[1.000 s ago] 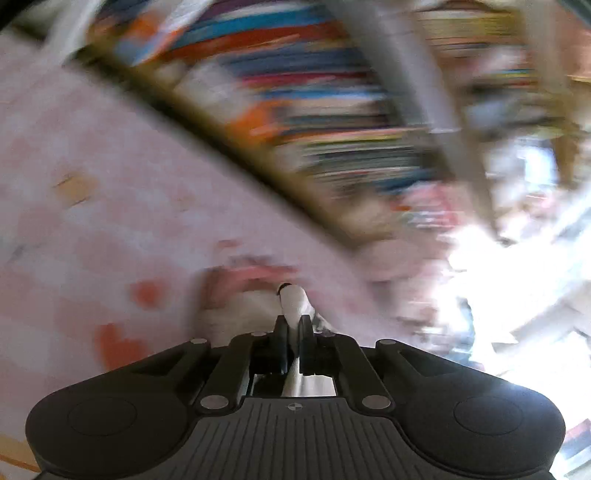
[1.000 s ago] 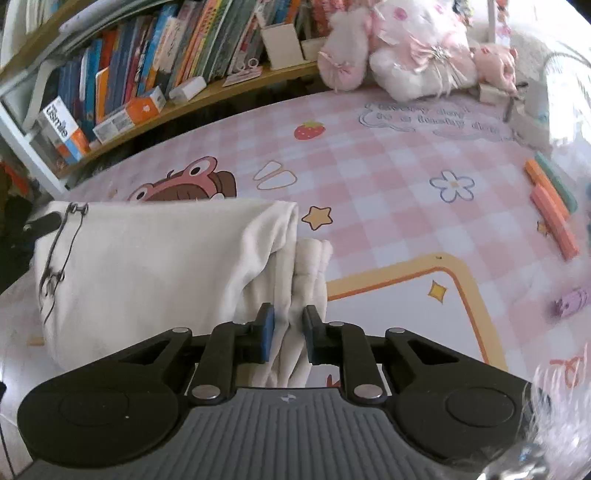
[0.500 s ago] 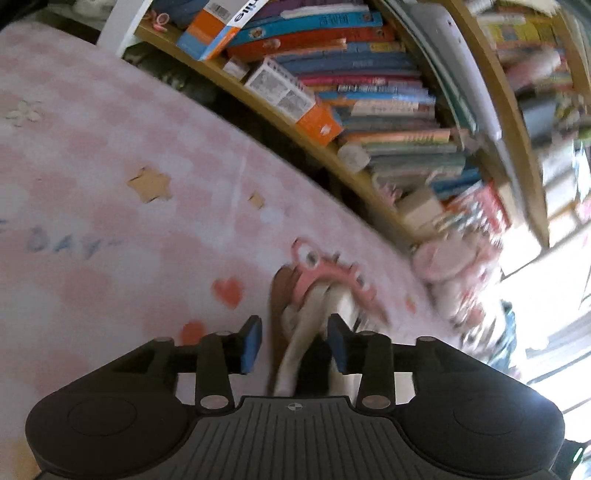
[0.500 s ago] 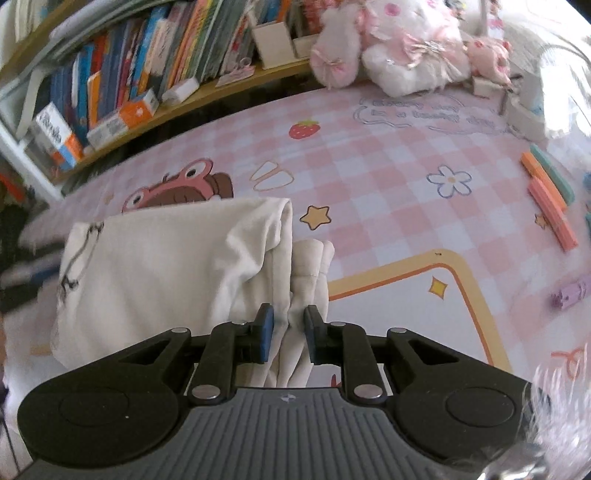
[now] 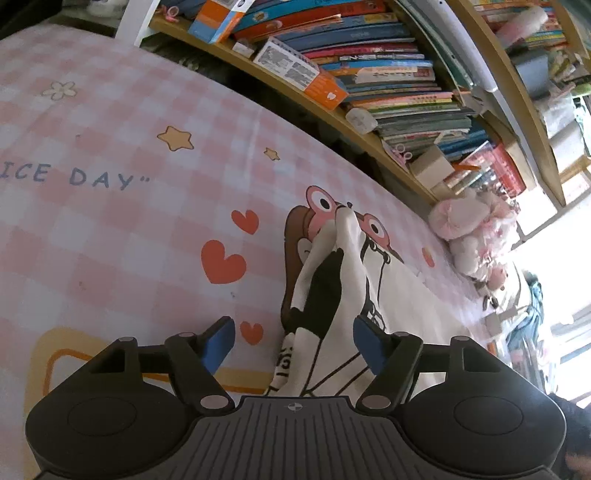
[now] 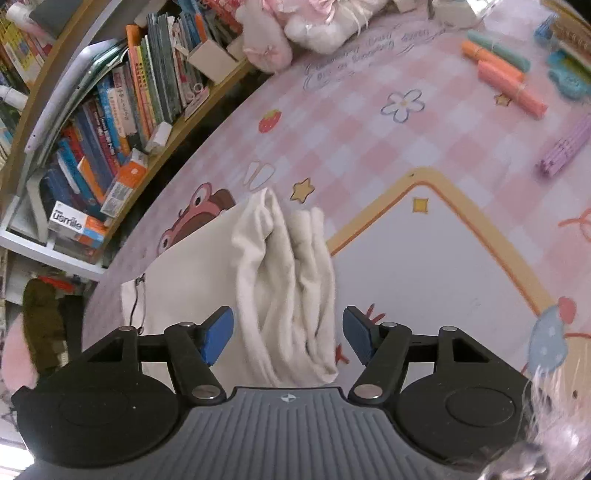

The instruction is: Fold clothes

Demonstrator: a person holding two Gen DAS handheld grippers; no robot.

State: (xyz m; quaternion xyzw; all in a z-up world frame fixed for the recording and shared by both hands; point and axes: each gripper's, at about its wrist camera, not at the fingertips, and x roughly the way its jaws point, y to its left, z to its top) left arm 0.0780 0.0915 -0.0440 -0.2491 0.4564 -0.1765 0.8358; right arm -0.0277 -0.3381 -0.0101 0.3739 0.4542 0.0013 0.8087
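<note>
I am looking into what is plainly a child's room in a home. I am seeing a worktop (image 5: 110, 221) wearing a pink checked cover printed with hearts, stars, flowers, a strawberry and a cartoon animal in pink glasses (image 5: 332, 210), with the words "ICE DAY" running across it. Behind it a wooden bookshelf (image 5: 303, 99) is carrying packed rows of thin, brightly coloured picture books (image 6: 110, 129) and small boxes. Pink and white soft toys (image 6: 295, 26) are sitting at the far edge of the worktop, and coloured pens or markers (image 6: 506, 74) are lying nearby. Strong daylight is coming in on the right of the left view, as from a window.
</note>
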